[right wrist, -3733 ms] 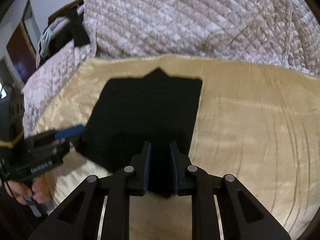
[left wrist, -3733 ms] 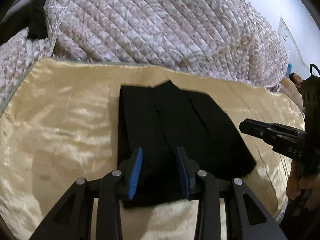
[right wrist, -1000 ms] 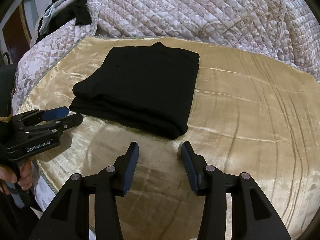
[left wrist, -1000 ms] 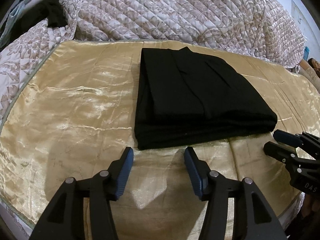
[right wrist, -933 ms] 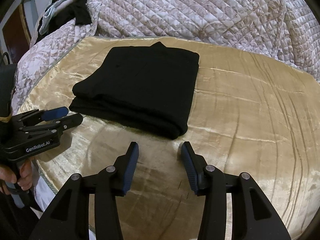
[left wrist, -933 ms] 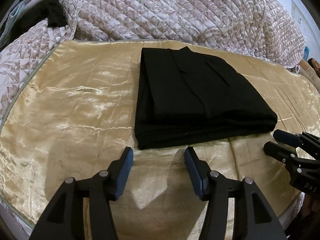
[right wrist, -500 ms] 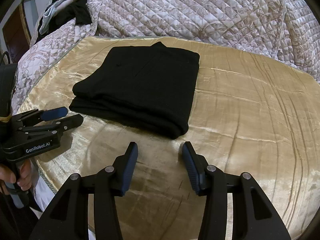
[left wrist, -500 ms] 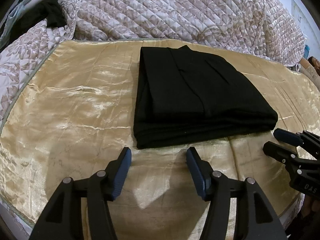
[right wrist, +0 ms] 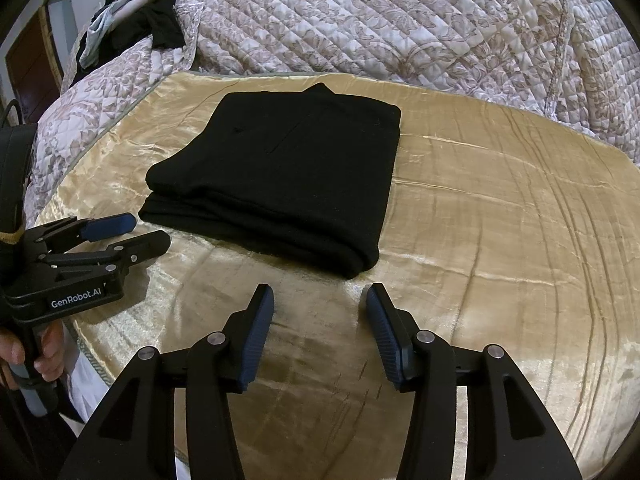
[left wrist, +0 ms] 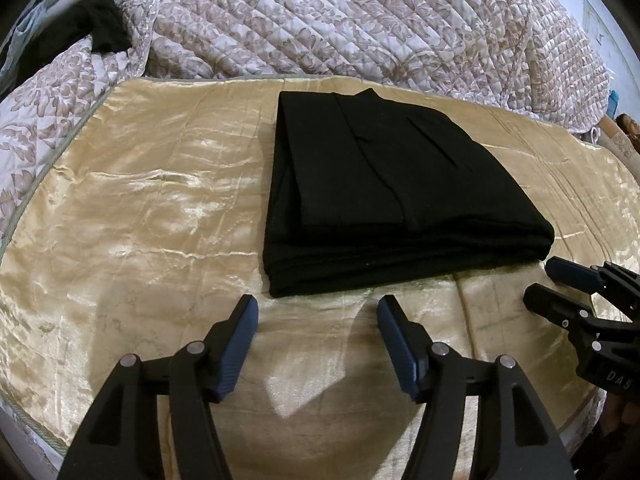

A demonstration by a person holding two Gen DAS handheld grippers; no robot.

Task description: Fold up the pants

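Both claws, left gripper (left wrist: 318,312) and right gripper (right wrist: 320,300), have just been opening and hang empty, jaws apart, near the folded black fabric pants (left wrist: 384,196) on a shiny gold satin bedspread (left wrist: 140,208).

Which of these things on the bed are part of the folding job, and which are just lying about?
Part of the job:
- folded black pants
- left gripper, open, empty
- right gripper, open, empty
- shiny gold satin sheet under the pants

Just lying about:
- quilted floral bedspread
- dark clothes heap at the far corner
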